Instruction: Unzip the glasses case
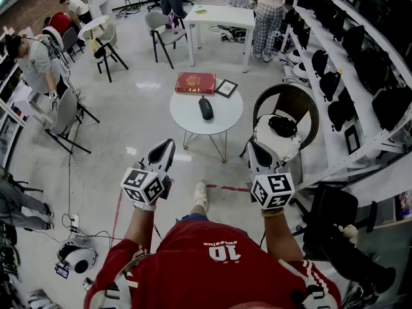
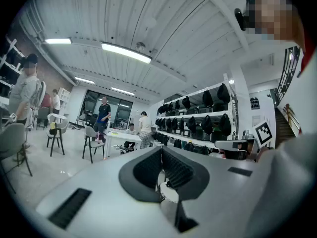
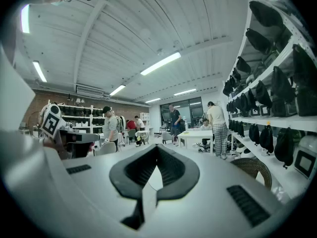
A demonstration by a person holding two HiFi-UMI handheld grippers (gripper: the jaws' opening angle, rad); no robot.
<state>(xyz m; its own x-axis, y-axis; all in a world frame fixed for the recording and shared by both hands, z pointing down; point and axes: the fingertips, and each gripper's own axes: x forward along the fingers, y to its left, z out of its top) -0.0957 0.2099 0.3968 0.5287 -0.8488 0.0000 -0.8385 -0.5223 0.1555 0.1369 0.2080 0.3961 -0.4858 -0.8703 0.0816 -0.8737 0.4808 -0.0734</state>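
Nearest the person, the left tool (image 1: 168, 143) is pointing level and forward with its jaws closed tip to tip. The left gripper view (image 2: 161, 148) is showing nothing between them. The right tool (image 1: 252, 145) is likewise pointing level, and the right gripper view (image 3: 157, 147) is showing its jaws meeting at the tip, also empty. Both tools are hanging over bare floor, well apart from the work. Ahead of them, the glasses case (image 1: 206, 108) is lying near the middle of a round white tabletop (image 1: 187, 118), its long axis running away from the person and nothing touching it. It is presenting as a dark, oblong, rounded shell; the zip and its pull are too small to make out from here. Judging by its shape, it is likely light and semi-rigid, so it is probably going to slide or spin on the smooth tabletop if the zip is pulled unbraced. One tool should be pinching the shell across its narrow width, away from the seam, while the other is taking the small pull tab. Firm pressure is acceptable on the shell, less so if glasses are inside. Beyond the case, a red book (image 1: 196, 82) and a framed picture (image 1: 226, 87) are resting at the far edge.
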